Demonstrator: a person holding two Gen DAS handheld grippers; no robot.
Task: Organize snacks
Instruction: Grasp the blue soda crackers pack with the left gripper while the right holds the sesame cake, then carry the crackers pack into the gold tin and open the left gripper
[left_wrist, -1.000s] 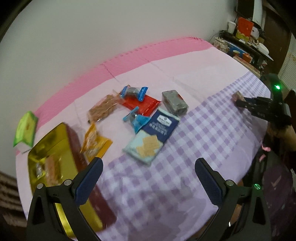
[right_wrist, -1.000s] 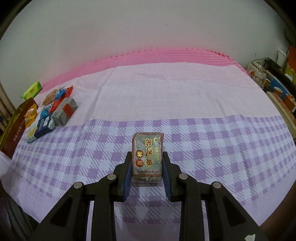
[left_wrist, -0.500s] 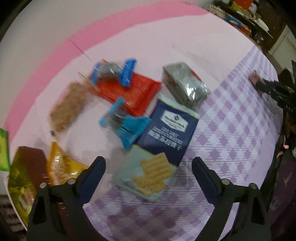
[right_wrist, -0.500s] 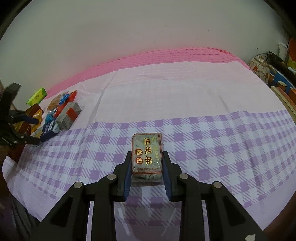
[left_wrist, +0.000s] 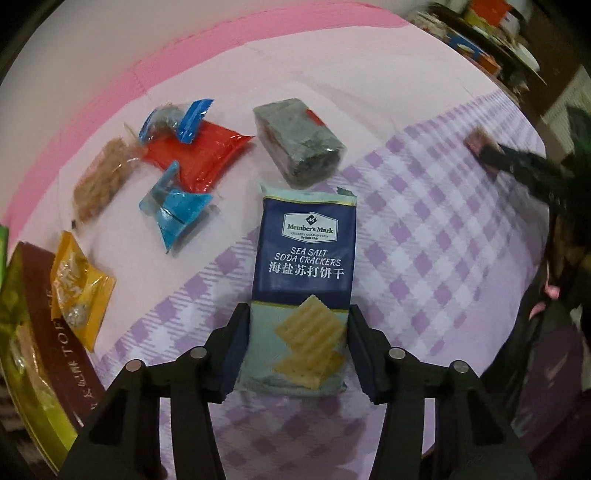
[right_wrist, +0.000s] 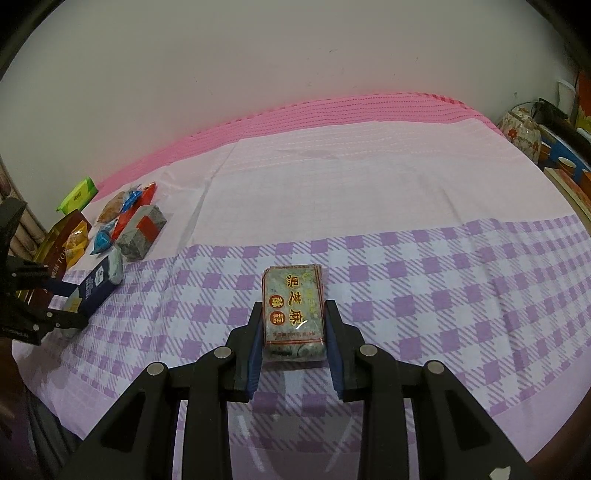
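A: Where is the cracker pack (left_wrist: 304, 284)?

B: On the cloth (left_wrist: 424, 236), with its near end between the two fingers of the left gripper (left_wrist: 295, 349).

A: What lies behind it?

B: A wrapped block (left_wrist: 299, 146). To the left of that block are a flat packet (left_wrist: 199, 155) and two candies (left_wrist: 173, 214).

A: And far left?

B: A tin (left_wrist: 44, 343), with a small bag (left_wrist: 79, 291) just beside it.

A: What is on the right?

B: The sesame cake (right_wrist: 293, 314), well apart from the rest, between the fingers of the right gripper (right_wrist: 294, 341).

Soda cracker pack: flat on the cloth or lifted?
Flat. The soda cracker pack lies face up on the checked cloth; the left gripper, jaws just closing, brackets its near end.
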